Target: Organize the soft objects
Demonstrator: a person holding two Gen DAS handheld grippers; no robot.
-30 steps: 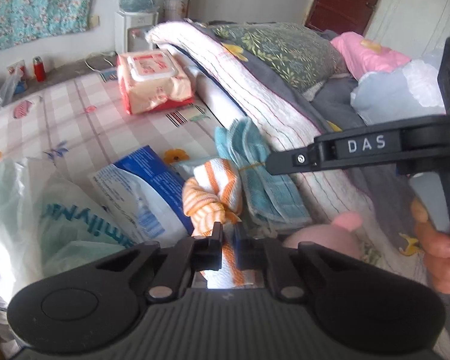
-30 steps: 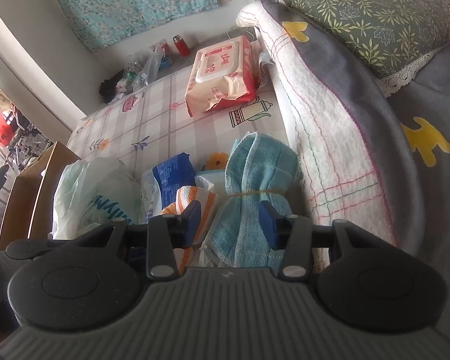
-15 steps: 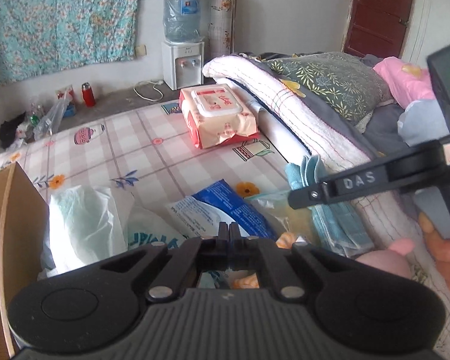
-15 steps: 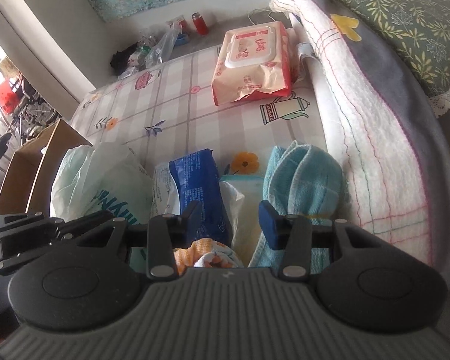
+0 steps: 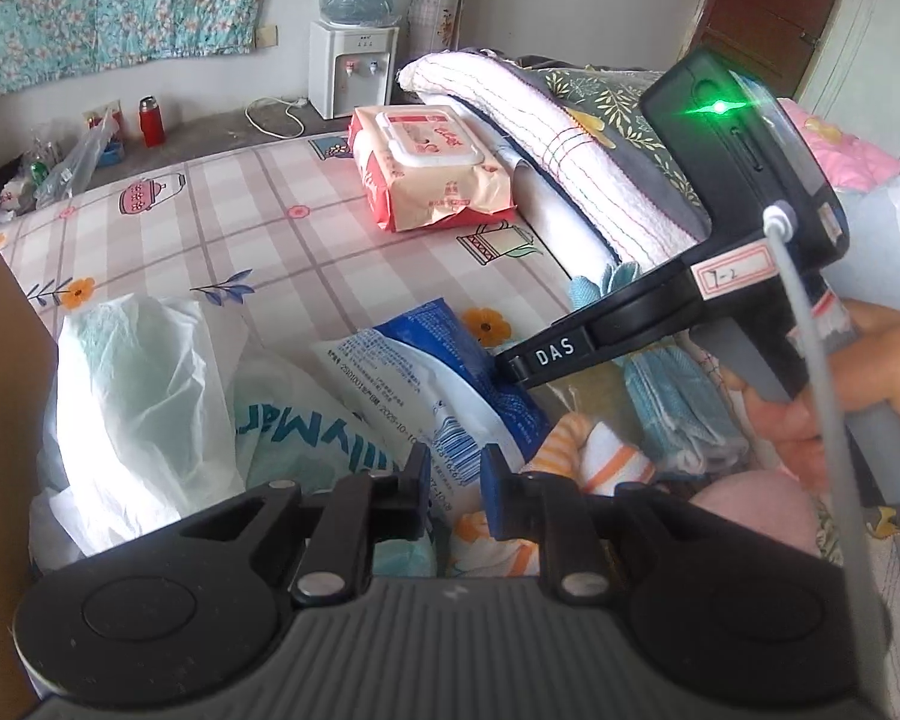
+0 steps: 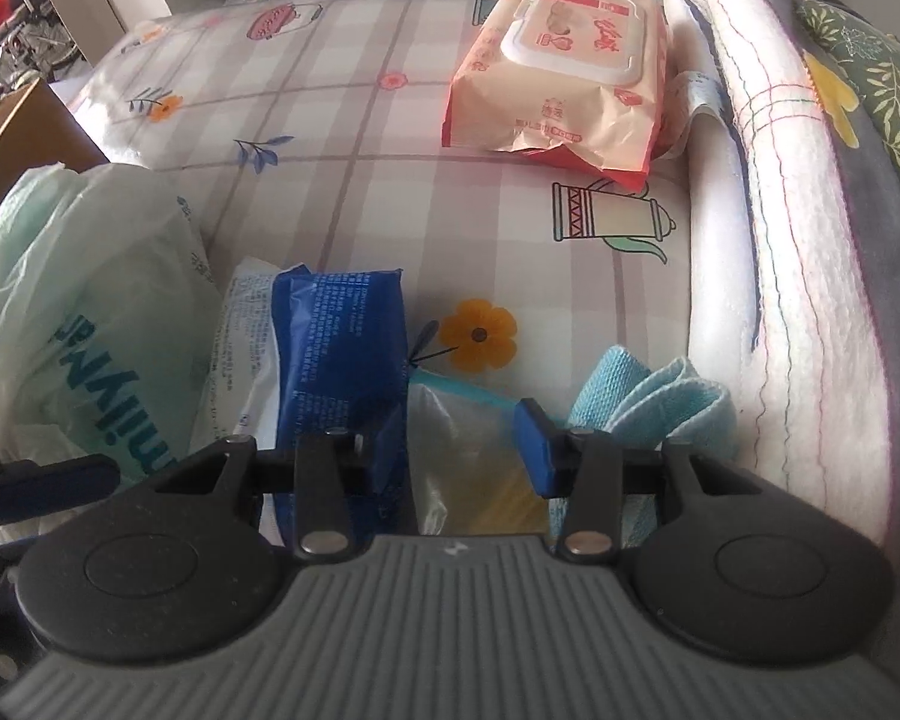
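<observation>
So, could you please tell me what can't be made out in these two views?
- Orange striped cloth: left wrist view, lower part hidden behind the left gripper.
- Clear zip bag: right wrist view, contents blurred, bottom hidden by the right gripper.
- Cardboard box: cut off by the left edge.

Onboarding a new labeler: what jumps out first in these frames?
The pink wet-wipes pack lying alone on the plaid sheet, next to the folded blankets. Nearer, a cluster: white plastic bag, blue-and-white packet, orange-striped cloth, teal towels. The right claw hovers open over a clear zip bag.
</observation>
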